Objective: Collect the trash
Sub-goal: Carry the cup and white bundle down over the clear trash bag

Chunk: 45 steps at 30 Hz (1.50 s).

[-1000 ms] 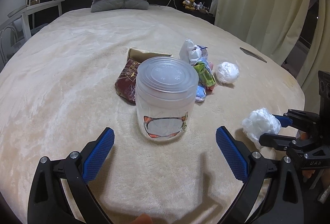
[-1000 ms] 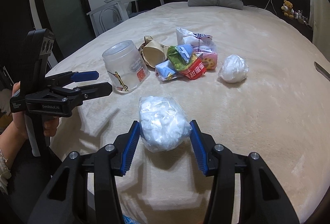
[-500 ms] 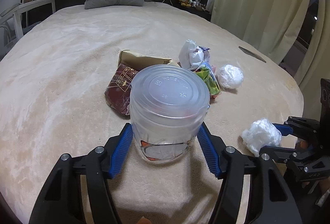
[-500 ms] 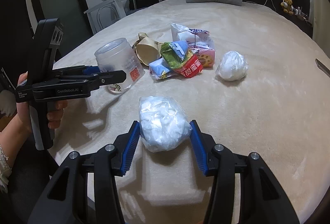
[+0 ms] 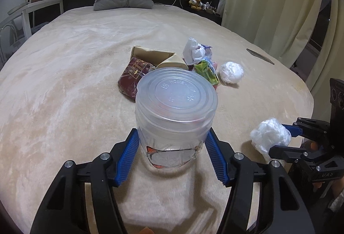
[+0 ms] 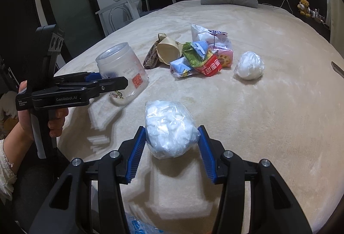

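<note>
gripping a lidded plastic jar, left gripper clamps it.

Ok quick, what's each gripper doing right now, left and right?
Left gripper: shut on the clear plastic jar, tilted in the right wrist view.
Right gripper: shut on the white plastic wad.

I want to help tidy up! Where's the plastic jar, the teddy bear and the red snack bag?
plastic jar (image 5: 176,92): left wrist view, middle of its clear lid.
teddy bear (image 6: 303,5): right wrist view, its tummy.
red snack bag (image 6: 210,66): right wrist view, red part with white writing.
</note>
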{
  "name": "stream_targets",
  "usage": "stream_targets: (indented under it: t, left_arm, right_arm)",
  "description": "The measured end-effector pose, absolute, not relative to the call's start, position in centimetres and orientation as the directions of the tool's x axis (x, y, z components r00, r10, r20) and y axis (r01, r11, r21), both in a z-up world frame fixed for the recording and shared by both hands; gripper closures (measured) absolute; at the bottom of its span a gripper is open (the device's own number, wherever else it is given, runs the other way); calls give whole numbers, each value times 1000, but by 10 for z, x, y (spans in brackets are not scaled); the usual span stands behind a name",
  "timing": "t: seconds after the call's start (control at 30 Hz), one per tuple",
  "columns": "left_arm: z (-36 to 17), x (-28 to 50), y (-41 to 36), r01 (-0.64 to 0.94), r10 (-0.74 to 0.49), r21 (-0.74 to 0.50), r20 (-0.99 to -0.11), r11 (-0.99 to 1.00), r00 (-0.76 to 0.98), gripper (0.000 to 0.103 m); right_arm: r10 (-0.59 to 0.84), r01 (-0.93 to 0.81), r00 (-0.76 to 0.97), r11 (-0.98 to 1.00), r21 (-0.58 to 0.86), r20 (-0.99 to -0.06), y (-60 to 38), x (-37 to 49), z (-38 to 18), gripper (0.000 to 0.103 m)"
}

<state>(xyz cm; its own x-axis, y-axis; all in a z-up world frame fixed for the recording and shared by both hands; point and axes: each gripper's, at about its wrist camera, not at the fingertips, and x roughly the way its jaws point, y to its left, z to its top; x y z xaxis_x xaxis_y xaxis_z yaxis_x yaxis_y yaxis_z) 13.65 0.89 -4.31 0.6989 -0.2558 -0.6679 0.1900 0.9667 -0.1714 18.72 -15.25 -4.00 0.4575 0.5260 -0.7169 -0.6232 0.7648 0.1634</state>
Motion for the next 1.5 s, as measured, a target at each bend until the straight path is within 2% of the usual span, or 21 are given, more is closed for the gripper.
stream_targets:
  t: [0.67, 0.87, 1.17, 1.5]
  left_arm:
    - [-53, 14, -25, 196, -242, -145, -668, 970, 704, 41]
    - [-59, -20, -39, 182, -239, -155, -686, 971, 687, 41]
    - [-92, -51, -66, 163, -216, -149, -790, 975, 574, 41]
    - [-163, -35, -81, 135, -129, -90, -939, 987, 318, 41]
  right_arm:
    - [564, -634, 427, 744, 210, -707, -178, 97, -44, 53]
    - [537, -610, 413, 763, 215, -735, -181, 72, -55, 53]
    - [479, -530, 318, 806, 266, -818, -179, 59, -87, 53]
    - [348, -406, 141, 874, 266, -927, -169, 77, -146, 53]
